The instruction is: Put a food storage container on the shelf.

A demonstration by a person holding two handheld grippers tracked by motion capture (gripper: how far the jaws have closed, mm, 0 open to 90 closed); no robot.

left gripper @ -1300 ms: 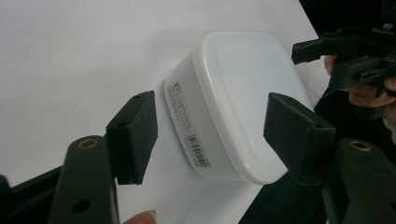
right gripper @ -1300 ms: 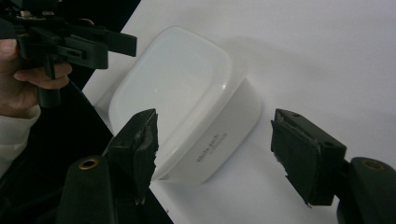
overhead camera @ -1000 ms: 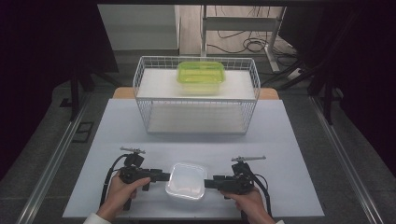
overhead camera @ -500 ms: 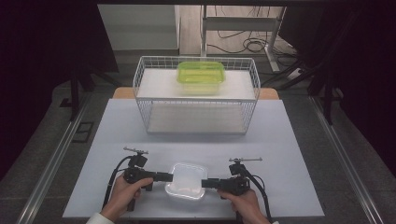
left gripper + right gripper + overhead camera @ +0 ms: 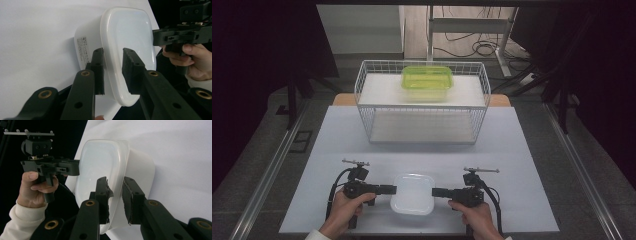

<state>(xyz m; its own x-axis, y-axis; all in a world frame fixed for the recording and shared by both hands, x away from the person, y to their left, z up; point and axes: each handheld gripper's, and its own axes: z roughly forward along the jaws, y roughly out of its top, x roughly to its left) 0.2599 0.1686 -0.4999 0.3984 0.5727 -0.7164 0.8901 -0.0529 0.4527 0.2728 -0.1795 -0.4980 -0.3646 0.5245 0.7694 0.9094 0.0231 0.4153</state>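
- High view: the white lidded container [image 5: 412, 194] sits near the table's [image 5: 522, 165] front edge, between the left gripper [image 5: 391, 189] and right gripper [image 5: 437, 192].
- Left gripper view: jaws, just closing, straddle the container's rim [image 5: 113, 75], seemingly pinching it.
- Right gripper view: jaws likewise closing on the opposite rim [image 5: 117, 195].

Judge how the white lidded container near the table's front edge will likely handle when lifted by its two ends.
The white container looks like thin, glossy plastic, so probably light and somewhat slippery. The left gripper and right gripper, jaws just closing, straddle only its lid rim, which may flex or pop off. It is wide and low, so tipping seems unlikely.
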